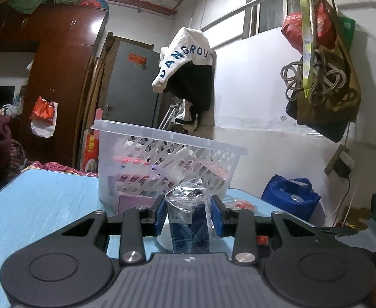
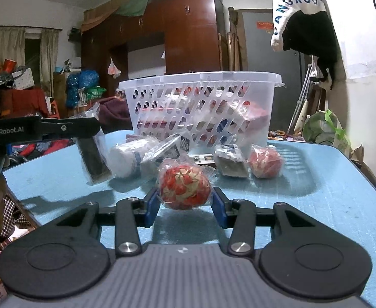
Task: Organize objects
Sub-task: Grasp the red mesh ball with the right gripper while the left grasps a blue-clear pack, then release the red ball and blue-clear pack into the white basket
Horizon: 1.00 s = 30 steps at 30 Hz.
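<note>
My left gripper [image 1: 190, 211] is shut on a dark blue packet in clear plastic wrap [image 1: 189, 220], held above the blue table [image 1: 41, 205] in front of the white perforated basket [image 1: 162, 159]. In the right wrist view the left gripper [image 2: 59, 128] shows at the left with the dark packet [image 2: 93, 157] hanging from it. My right gripper [image 2: 185, 205] is shut on a red and cream patterned ball in plastic wrap [image 2: 184, 188], lifted slightly off the table. The basket [image 2: 200, 102] stands behind, holding several packets.
On the table [image 2: 316, 205] before the basket lie a white roll [image 2: 126, 159], a wrapped box [image 2: 167, 151], a small dark packet [image 2: 229, 161] and a second red ball [image 2: 265, 161]. A jacket [image 1: 188, 71] hangs on the wall. A blue bag [image 1: 290, 195] sits beyond the table's right edge.
</note>
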Each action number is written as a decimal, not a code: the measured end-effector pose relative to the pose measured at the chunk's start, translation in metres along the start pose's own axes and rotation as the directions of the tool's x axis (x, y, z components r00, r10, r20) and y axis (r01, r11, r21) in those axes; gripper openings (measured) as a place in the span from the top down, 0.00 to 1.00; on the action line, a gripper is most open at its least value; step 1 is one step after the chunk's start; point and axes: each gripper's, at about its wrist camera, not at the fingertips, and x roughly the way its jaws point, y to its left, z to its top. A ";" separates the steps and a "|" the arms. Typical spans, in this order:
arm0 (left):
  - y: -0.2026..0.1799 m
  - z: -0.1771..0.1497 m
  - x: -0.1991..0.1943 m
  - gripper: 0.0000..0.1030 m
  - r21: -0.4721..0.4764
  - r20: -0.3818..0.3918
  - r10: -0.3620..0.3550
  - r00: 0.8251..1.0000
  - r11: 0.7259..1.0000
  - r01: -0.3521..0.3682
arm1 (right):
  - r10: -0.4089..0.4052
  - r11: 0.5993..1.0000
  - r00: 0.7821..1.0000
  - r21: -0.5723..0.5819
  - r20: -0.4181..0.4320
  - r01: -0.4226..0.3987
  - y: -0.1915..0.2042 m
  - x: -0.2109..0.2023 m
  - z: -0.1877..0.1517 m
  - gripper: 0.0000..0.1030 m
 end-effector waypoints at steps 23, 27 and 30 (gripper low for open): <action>0.031 0.152 0.140 0.28 -0.084 -0.030 0.130 0.991 0.988 -0.132 | -0.164 0.972 0.986 -0.171 -0.002 0.161 -0.017 0.121 0.175 0.42; 0.041 0.154 0.135 0.23 -0.147 -0.045 0.160 0.986 0.975 -0.165 | -0.215 0.968 0.976 -0.125 0.028 0.217 -0.018 0.109 0.182 0.07; 0.035 0.139 0.089 0.19 -0.121 0.008 0.072 0.997 0.990 -0.070 | -0.135 0.986 0.987 -0.087 0.085 0.143 -0.026 0.064 0.163 0.00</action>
